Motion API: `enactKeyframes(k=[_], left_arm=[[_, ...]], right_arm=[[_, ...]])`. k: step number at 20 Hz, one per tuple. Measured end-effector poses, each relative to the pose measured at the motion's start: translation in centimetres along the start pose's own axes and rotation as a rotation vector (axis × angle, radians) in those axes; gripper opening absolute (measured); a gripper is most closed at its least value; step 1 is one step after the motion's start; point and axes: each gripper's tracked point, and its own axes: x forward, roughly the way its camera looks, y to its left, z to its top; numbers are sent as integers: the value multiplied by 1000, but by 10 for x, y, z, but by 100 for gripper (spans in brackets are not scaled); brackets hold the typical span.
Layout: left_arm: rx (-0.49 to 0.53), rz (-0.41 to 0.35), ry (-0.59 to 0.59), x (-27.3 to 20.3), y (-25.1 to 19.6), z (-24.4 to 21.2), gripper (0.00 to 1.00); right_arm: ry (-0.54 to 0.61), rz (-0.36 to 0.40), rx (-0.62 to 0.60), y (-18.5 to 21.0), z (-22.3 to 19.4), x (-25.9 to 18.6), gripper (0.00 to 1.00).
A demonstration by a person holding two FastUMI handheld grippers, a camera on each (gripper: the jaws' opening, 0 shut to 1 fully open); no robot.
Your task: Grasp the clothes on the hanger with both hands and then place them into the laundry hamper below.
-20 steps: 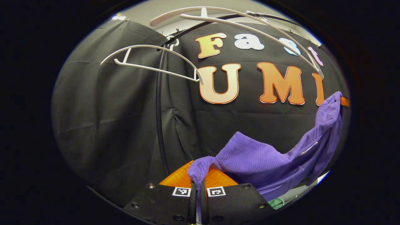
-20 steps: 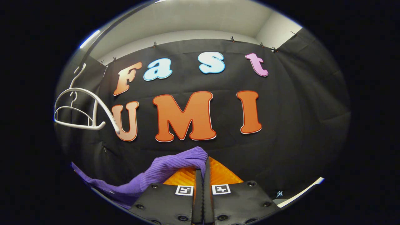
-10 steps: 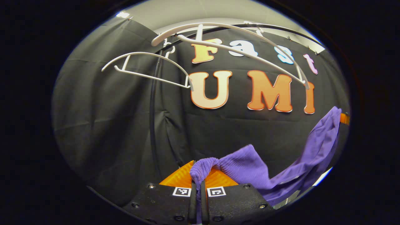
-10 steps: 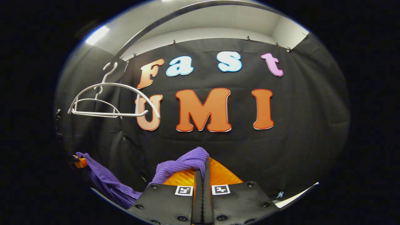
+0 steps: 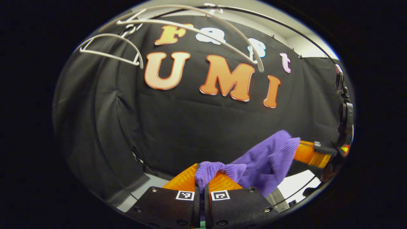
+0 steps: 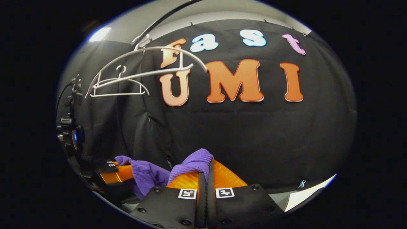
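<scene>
The left gripper [image 5: 201, 181] and right gripper [image 6: 206, 178] each pinched a fold of the purple garment [image 5: 267, 159], which sagged between them. Two bare hangers [image 6: 127, 76] hung at eleven o'clock.

Black cloth wall [image 6: 241, 133] hangs in creased folds behind everything, clipped along its top edge. Above the wall's top edge runs a pale grey wall or ceiling band [image 6: 178, 14]. A bright ceiling light [image 6: 100, 34] glows above the wall's upper left corner. A white floor strip [image 6: 302, 195] shows below the wall's lower right.
</scene>
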Motion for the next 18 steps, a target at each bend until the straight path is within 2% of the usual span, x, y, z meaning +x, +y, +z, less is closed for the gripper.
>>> enactKeyframes(k=[2, 4, 9, 11, 13, 15, 16, 18], left_arm=[[-97, -12, 173, -2, -13, -49, 6], [-151, -5, 254, 8, -21, -80, 7], [-126, 45, 472, 11, -12, -153, 6], [-145, 38, 530, 12, -15, -171, 7], [-118, 48, 580, 6, -11, -193, 7], [-127, 60, 614, 4, -6, -202, 2], [-147, 63, 617, 6, -7, -202, 7], [-184, 78, 622, 4, 0, -204, 9]], right_arm=[[90, -12, 79, 4, -40, -1, 8], [184, -54, 145, -2, -79, -9, 9], [420, -157, 274, -32, -154, -7, 9], [537, -167, 300, -33, -189, -7, 8], [635, -164, 314, -32, -217, -10, 8], [680, -168, 329, -31, -226, -12, 9], [687, -174, 331, -32, -227, -12, 9], [696, -179, 333, -35, -228, -12, 11]])
